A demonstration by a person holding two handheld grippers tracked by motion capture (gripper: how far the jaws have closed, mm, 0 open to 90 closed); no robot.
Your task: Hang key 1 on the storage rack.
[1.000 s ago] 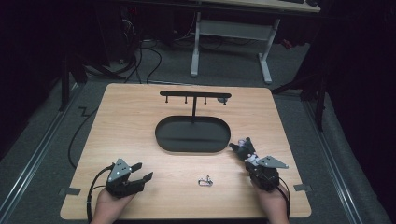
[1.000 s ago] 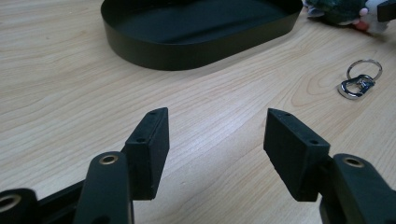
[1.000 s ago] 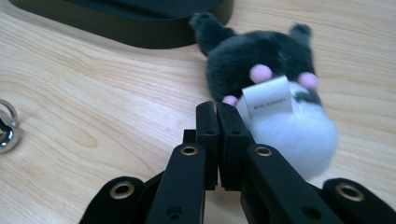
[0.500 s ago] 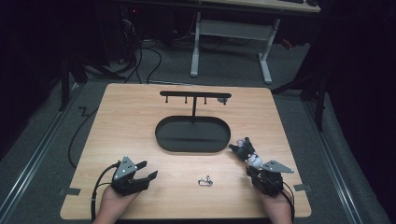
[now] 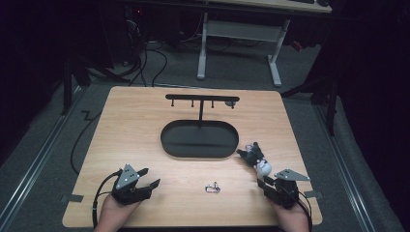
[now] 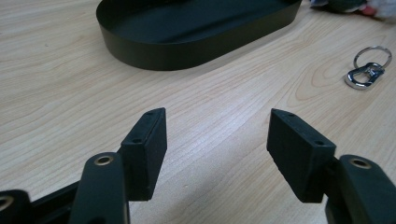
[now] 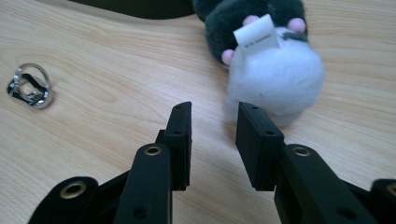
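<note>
A small dark grey and white plush toy [image 5: 254, 157] lies on the wooden table just right of the black oval tray [image 5: 183, 140]. My right gripper [image 5: 265, 182] sits just behind it near the front right edge. In the right gripper view the jaws [image 7: 214, 126] have just been opening and hold nothing, with the plush [image 7: 275, 74] and its white tag right ahead. A silver key ring with a clip [image 5: 212, 187] lies between my hands. My left gripper [image 5: 149, 177] rests open at the front left, its jaws [image 6: 217, 135] wide apart over bare wood.
A black T-shaped rack [image 5: 201, 98] with small hooks rises from the tray's far side. The tray's wall [image 6: 187, 51] stands ahead of the left gripper, with the key ring [image 6: 366, 70] to its right. The key ring [image 7: 29, 88] lies left of the right gripper.
My right gripper has let go of the plush toy's near end and drawn back a little toward the front edge. The plush stays on the table. The left gripper has kept still.
</note>
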